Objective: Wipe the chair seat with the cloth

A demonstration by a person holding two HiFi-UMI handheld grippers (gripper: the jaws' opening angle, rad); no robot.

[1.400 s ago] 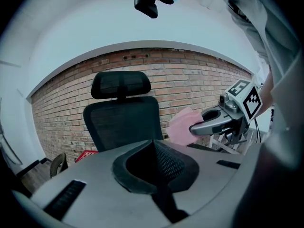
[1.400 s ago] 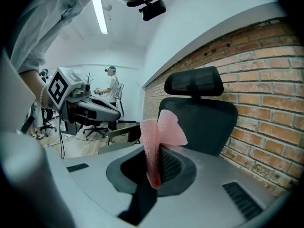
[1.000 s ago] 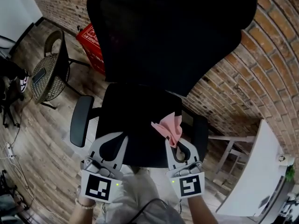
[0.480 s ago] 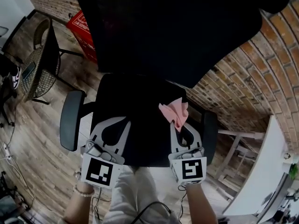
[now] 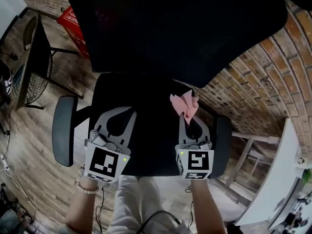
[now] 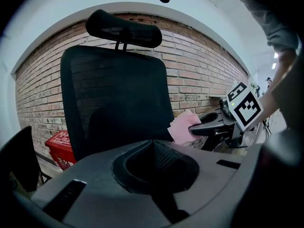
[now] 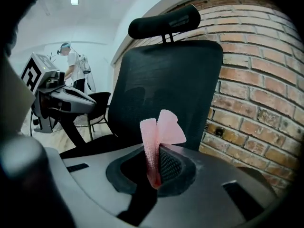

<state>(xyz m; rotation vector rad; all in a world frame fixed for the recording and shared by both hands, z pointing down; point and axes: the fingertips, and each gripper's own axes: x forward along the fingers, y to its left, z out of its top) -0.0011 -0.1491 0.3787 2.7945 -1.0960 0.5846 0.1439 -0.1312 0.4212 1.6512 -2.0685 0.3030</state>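
The black mesh-backed office chair (image 5: 180, 33) filled the head view, its top cut off. Its dark seat (image 5: 146, 99) showed little detail. Over it, the left gripper (image 5: 121, 112) was pressed together on nothing. The right gripper (image 5: 188, 121) pinched the crumpled pink cloth (image 5: 184, 104) above the seat's right side. Whether the cloth touched the seat was unclear.

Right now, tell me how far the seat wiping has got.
Done: the pink cloth is clamped in the right claw. In hand: that claw holds it above the chair seat, near the backrest; the left claw is shut, empty. Left: the wiping itself; no contact shows.
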